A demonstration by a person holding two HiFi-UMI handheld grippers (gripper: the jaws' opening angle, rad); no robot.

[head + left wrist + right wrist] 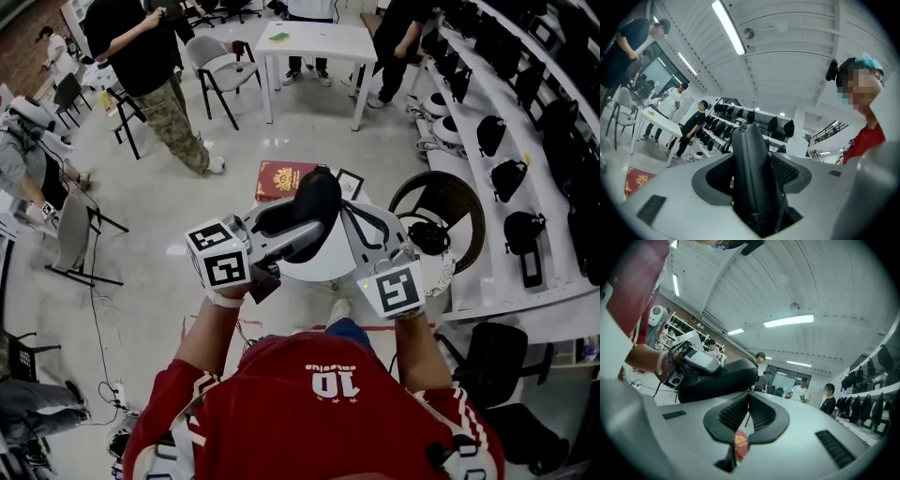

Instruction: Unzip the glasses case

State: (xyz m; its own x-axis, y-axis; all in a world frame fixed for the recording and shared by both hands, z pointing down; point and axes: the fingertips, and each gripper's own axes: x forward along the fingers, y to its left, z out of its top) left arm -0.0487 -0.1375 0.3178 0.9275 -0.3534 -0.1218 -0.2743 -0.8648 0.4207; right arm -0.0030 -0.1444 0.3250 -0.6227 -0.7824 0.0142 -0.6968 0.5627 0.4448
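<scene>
We see the glasses case (309, 202) off any surface, in mid-air in front of the person. It stands on end in the left gripper (752, 159), whose jaws are set wide and clamped on its lower part. The right gripper (749, 394) has its jaw tips closed together right under the case's end. A thin dark strand hangs behind the tips. We think it is the zip pull, but it is too small to confirm.

Risks, as we judge them:
- The shell is rounded and smooth, so the case can twist or slide in the left grip once the right side tugs.
- The pull is tiny, and closed tips can slip off it or miss it entirely.
- The zip seam (746, 173) curves around the case ends, so a straight tug may jam the slider at the bend.
- With nothing under the case, a lost grip means a drop.

Materials and shapes:
- The case is black and matte, an oblong clam shape that looks semi-rigid, with faint lettering on its side.
- The gripper bodies are pale grey smooth plastic.
- The pads (733, 413) are black ribbed rubber forming a V.
- A red book (284, 178) with gold print lies flat below, beyond the grippers.
</scene>
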